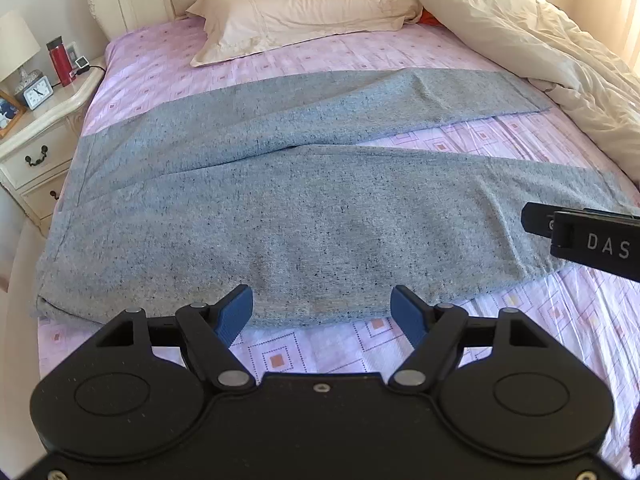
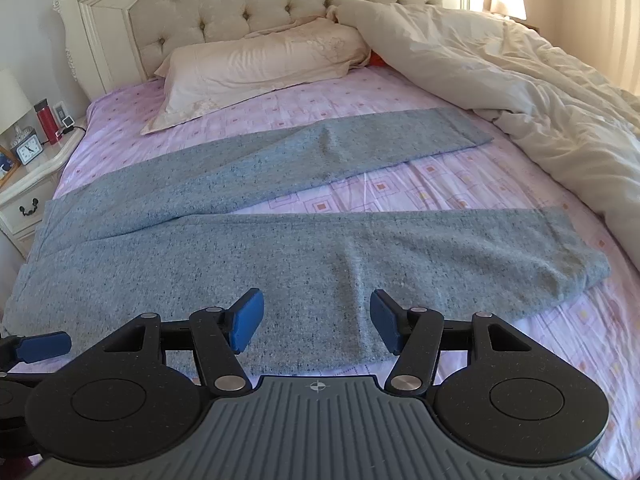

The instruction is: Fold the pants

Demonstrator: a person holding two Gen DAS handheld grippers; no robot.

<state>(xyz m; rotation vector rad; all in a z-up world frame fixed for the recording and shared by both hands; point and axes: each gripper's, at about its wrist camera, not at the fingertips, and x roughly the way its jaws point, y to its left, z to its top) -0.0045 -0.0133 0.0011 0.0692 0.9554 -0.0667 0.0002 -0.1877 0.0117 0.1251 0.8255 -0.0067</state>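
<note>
**Over the near hem, both grippers wide and empty**

Above the near edge of the speckled grey-blue knit pants (image 2: 280,248), the left gripper (image 1: 322,308) and right gripper (image 2: 317,316) hang with jaws spread, gripping nothing. Both legs lie flat across the pink patterned bedsheet (image 1: 168,64), splayed apart, below a cream pillow (image 2: 256,64) and rumpled cream duvet (image 2: 540,100).

Pants (image 2: 280,248) grey-blue w/ dark flecks; sheet (image 2: 460,184) pink w/ square print; pillow (image 2: 260,64) & duvet (image 2: 520,92) cream; bottle (image 1: 61,60) red.

My left gripper (image 1: 322,308) and right gripper (image 2: 317,320) are black, with blue ribbed fingers (image 1: 234,316), silver pivot screws and round side discs.
</note>
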